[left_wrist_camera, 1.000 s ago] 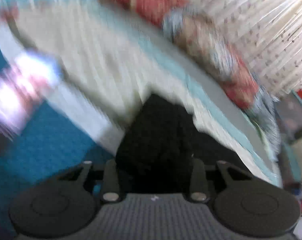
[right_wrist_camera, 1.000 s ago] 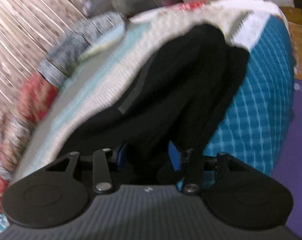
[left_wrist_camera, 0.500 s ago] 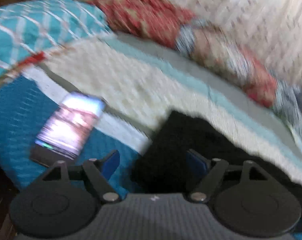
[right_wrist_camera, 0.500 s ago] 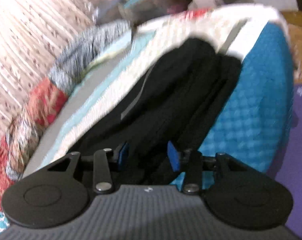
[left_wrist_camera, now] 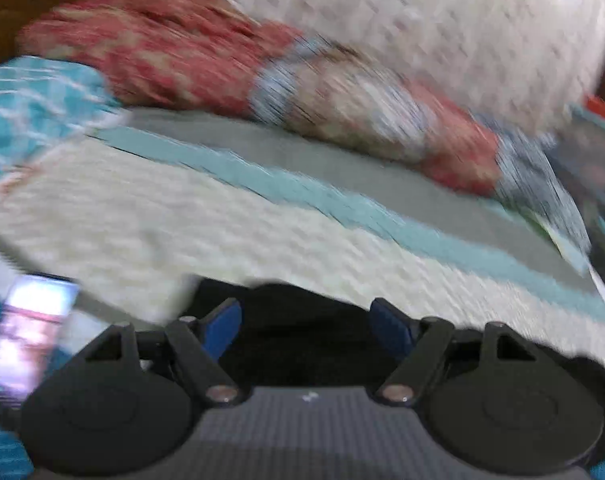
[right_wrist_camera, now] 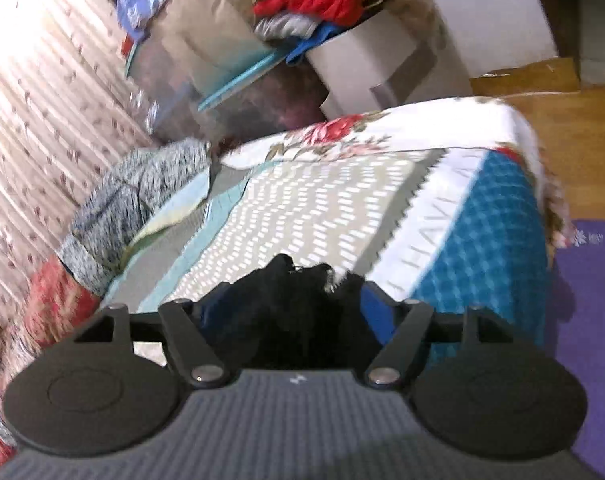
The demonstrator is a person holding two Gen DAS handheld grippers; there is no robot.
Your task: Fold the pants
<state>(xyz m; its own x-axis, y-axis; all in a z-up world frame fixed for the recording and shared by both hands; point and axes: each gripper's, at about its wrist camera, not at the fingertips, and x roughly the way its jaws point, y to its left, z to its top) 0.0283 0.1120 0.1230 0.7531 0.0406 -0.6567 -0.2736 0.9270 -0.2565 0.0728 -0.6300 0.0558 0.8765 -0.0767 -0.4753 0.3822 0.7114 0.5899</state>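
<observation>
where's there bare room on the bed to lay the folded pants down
Free: the cream patterned stretch of the bedspread, between the black pants and the floral edge. Crowded: the far side, with the grey knit garment and red patterned bedding; a lit phone sits left.

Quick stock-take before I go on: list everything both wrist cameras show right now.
pants: one, black, on the bed between each tool's blue pads
bedspread: one, cream, teal and blue, covering the bed
phone: one, screen lit, lower left on the bed
bedding roll: one, red and grey, along the curtain
curtain: one, pale, patterned
clothes pile: red, grey, blue, beyond the bed
mat: purple, on the floor
left tool: open
right tool: open, just widened
</observation>
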